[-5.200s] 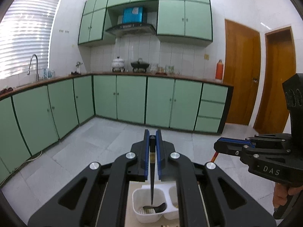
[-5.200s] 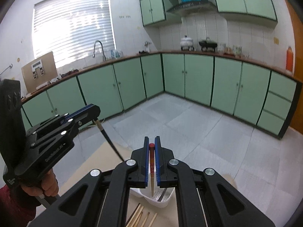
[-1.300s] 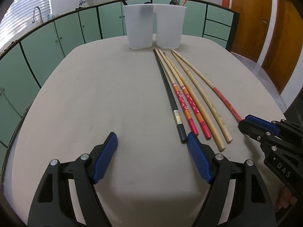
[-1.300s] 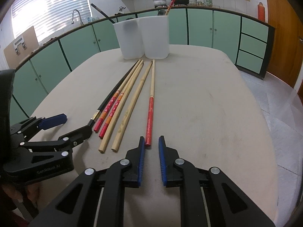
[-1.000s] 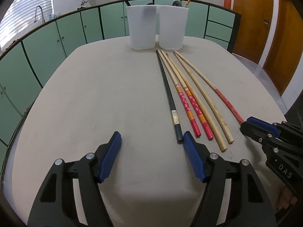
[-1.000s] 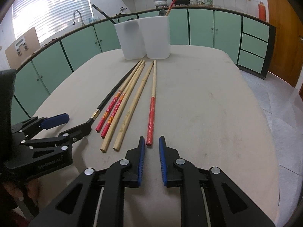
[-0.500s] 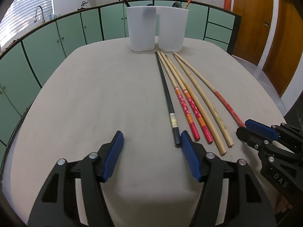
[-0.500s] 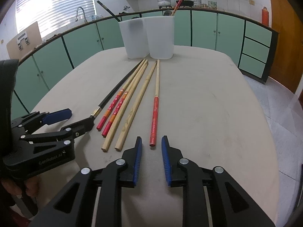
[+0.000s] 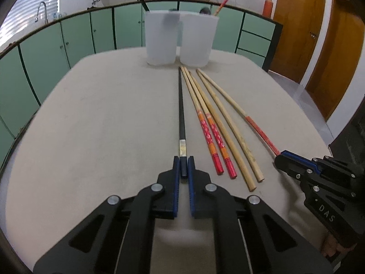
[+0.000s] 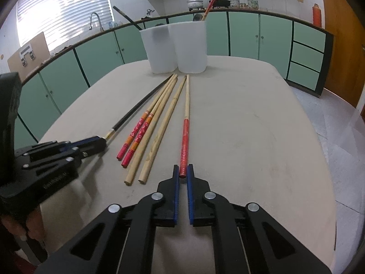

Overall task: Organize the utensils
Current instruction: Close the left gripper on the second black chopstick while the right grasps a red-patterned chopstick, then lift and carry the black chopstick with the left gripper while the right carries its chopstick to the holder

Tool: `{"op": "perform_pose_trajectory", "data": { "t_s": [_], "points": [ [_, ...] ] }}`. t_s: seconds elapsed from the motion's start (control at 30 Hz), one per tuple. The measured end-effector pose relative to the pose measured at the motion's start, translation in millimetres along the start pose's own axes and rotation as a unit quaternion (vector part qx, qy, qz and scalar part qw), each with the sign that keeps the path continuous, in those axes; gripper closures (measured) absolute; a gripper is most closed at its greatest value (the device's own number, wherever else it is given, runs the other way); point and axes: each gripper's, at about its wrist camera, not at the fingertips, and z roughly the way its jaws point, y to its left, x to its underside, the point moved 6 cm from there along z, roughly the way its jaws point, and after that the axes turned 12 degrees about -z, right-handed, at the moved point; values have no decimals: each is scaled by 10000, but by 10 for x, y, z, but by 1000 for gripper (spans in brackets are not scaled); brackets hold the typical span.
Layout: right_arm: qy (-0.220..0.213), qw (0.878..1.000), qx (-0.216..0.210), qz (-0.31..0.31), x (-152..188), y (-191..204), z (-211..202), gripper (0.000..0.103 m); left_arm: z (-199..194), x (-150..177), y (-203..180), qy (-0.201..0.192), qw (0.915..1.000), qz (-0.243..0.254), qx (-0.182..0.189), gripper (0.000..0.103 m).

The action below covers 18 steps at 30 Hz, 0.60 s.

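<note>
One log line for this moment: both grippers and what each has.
left gripper: shut on black chopstick | right gripper: shut on red-handled chopstick | both chopsticks lying on table

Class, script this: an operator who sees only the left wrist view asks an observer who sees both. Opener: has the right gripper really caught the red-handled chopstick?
Observer: Yes. The right gripper, jaws just closed, pinches the very end of the red-handled chopstick.
Operator: What is behind my left gripper?
Observer: A hand holds the left gripper, whose jaws have just closed on the black chopstick.
</note>
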Motion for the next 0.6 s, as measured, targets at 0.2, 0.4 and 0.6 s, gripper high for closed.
{"op": "perform_pose_trajectory", "data": {
  "t_s": [0.2, 0.4, 0.6],
  "points": [
    [-207, 9998, 4, -32, -154, -84, -250, 97, -370, -224, -45, -492, 9984, 287, -29, 97],
    [-511, 9985, 125, -130, -426, -176, -562, 97, -776, -534, -121, -1028, 9940, 370, 85, 97],
    [-774, 9969, 68, -99, -789, -275, -851, 97, -1056, -880, -202, -1381, 9894, 375, 260, 97]
  ]
}}
